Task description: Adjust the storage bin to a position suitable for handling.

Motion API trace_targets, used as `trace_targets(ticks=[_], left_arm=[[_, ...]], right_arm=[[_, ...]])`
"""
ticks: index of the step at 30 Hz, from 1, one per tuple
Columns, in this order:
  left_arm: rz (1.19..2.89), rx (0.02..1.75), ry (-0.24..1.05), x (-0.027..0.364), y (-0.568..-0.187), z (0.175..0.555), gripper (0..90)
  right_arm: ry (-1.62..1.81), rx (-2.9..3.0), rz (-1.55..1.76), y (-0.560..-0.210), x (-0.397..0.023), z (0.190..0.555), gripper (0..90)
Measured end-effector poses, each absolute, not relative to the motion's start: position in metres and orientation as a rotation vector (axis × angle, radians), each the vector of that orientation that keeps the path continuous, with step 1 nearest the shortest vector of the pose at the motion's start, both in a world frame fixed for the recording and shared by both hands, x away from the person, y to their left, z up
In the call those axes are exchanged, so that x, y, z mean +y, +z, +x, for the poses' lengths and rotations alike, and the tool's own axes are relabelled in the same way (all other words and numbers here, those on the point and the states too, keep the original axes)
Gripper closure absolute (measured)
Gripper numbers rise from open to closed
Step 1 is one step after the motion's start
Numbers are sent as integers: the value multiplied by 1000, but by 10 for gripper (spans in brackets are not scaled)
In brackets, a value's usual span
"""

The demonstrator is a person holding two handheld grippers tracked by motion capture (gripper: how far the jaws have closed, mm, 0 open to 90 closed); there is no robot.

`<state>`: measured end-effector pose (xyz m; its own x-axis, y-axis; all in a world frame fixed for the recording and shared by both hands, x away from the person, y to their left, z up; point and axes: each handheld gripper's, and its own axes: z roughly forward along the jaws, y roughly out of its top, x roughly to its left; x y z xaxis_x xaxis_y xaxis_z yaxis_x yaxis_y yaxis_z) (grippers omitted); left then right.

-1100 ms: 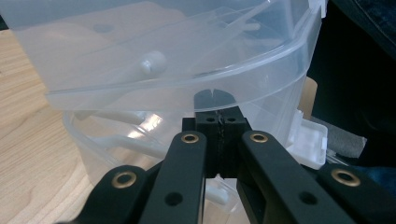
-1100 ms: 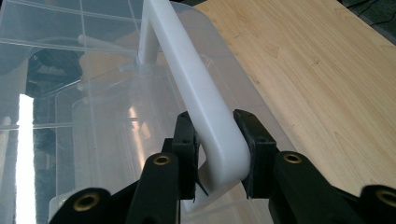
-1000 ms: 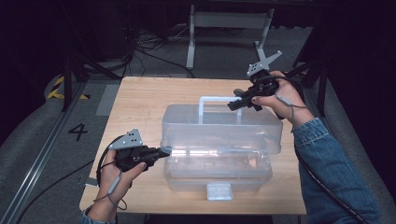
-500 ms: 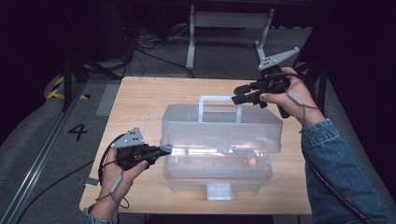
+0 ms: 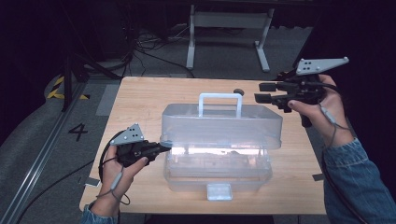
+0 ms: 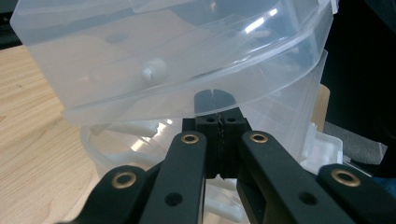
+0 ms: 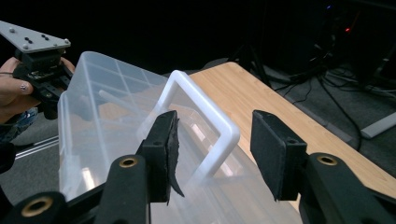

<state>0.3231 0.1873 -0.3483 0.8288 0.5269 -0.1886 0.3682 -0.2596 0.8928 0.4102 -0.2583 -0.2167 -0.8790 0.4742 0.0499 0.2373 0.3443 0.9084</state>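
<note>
- Clear plastic lidded storage box with a white handle sits mid wooden desk, lid slightly raised at its left end.
- Left claw clamped tight on the lid's left edge, near side.
- Right claw held in the air off the box's far right corner, jaws apart, just opened, nothing between them.

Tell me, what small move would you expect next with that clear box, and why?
Probably the left gripper lifts the lid a little higher. Its jaws are shut on the lid's left edge, and the lid already sits raised off the box base. The right gripper has just been opening its jaws, with nothing between them, away from the handle.
</note>
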Motion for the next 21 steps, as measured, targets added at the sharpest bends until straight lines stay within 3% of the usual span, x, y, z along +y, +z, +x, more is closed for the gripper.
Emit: trace_targets(ticks=[13, 21], left_arm=[[1872, 675, 195, 183, -344, 329, 900], [1865, 675, 207, 184, -343, 330, 900]], right_arm=[[1521, 2249, 683, -248, -309, 345, 500], [1458, 2207, 762, -280, -329, 330, 462]])
